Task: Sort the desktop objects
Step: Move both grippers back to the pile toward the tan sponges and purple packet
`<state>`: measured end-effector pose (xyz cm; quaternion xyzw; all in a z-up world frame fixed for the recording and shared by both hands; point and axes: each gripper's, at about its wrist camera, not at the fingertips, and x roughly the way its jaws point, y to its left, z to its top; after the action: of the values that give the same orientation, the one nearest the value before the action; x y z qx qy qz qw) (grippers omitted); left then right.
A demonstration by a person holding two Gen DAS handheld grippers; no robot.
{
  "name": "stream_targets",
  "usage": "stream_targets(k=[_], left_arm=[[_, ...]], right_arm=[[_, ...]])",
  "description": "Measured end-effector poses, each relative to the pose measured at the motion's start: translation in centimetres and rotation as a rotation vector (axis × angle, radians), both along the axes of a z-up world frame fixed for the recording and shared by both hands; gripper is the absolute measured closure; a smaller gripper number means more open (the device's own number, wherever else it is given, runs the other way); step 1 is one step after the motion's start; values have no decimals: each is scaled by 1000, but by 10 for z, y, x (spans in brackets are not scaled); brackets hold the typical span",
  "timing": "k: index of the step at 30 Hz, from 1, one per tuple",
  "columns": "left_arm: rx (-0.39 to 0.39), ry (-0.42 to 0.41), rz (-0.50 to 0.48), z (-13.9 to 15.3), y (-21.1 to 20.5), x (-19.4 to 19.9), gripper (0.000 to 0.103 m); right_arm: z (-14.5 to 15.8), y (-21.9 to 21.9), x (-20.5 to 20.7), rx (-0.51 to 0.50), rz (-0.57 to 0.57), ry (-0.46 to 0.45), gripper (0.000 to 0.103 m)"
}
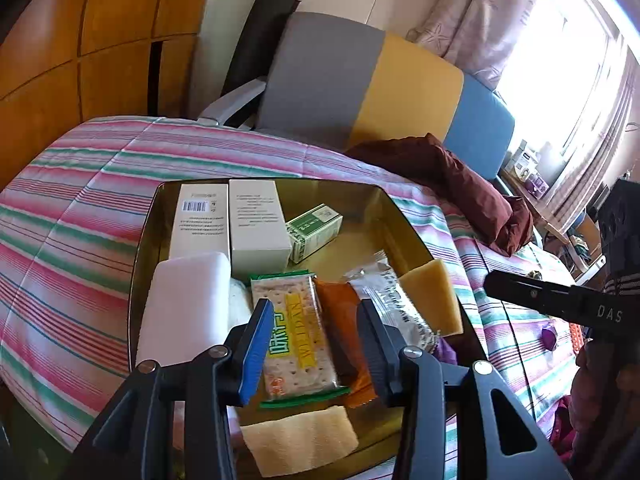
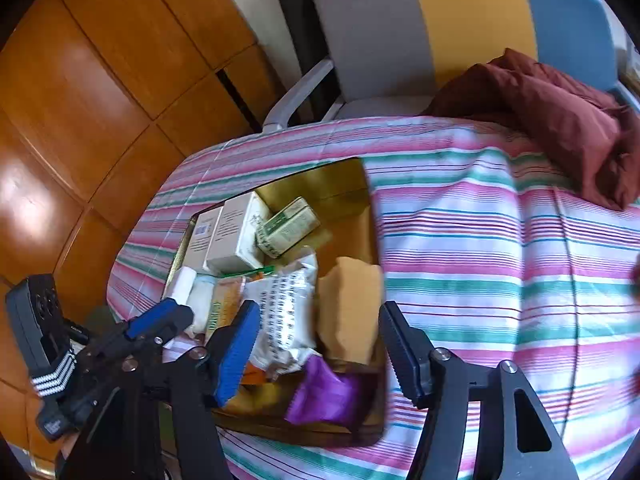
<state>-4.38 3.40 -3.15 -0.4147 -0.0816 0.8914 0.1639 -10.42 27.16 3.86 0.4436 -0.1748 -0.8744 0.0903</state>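
Wooden panelled wall (image 1: 100,20), warm brown, glossy. Chair (image 1: 360,80) with grey, yellow and blue back panels, at the table's far edge. Striped pink, green and white tablecloth (image 1: 80,208). Patterned curtains (image 1: 480,20) beside a bright, overexposed window (image 1: 560,60). Maroon cloth (image 1: 460,176) heaped at the table's far edge.

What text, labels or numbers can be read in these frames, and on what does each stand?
"WEIDAN", with Chinese characters beside it: cracker packet between the left gripper fingers.
"DAS": arm of the right gripper, seen from the left wrist view.
Barcode and print on the two white boxes: too small.
Green box label: too small.
White wrapper print: blurred.
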Motion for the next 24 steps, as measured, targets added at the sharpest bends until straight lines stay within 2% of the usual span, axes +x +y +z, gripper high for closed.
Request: stream_targets(k=[5,8,11,19,24], left_arm=[[24,-34,-16,-1,6,-3,59],[1,-21,-20,3,14,0,59],[15,-3,-54,10,21,2,59],[12,25,-138,26,48,6,59],[5,41,-202,34,71,10,59]], right_arm=[[3,24,13,23,-61,3,26],[3,44,21,41,-107,5,23],[0,65,26,54,-167,-11,18],[0,127,45,-8,-287,-64,18],[6,184,63,0,-408,-97,19]])
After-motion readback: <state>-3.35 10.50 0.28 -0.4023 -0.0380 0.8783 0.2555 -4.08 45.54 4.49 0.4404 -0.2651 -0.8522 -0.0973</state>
